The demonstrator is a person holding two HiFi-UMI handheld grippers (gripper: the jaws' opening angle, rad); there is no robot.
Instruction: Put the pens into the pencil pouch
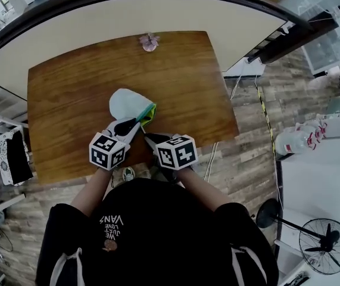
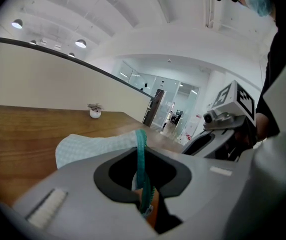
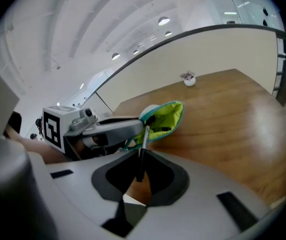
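Looks soft and floppy, this pencil pouch (image 1: 128,105) over the near middle of the table (image 1: 62,100), so best pinched at the teal zipper edge (image 2: 140,154). Clamped right there in the left gripper (image 2: 144,204), jaws nearly together. Right gripper (image 3: 138,176) squeezed narrow on a thin, light, probably slippery pen (image 3: 143,146), aimed at the green-lined mouth.

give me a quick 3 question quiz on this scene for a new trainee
1. True or false: the pouch is zipped shut.
2. What does the right hand-held gripper hold? A) a pen B) a ruler C) nothing
3. Fill in: the left hand-held gripper pinches the pouch by its teal ____ edge.
Key: 1 false; 2 A; 3 zipper.
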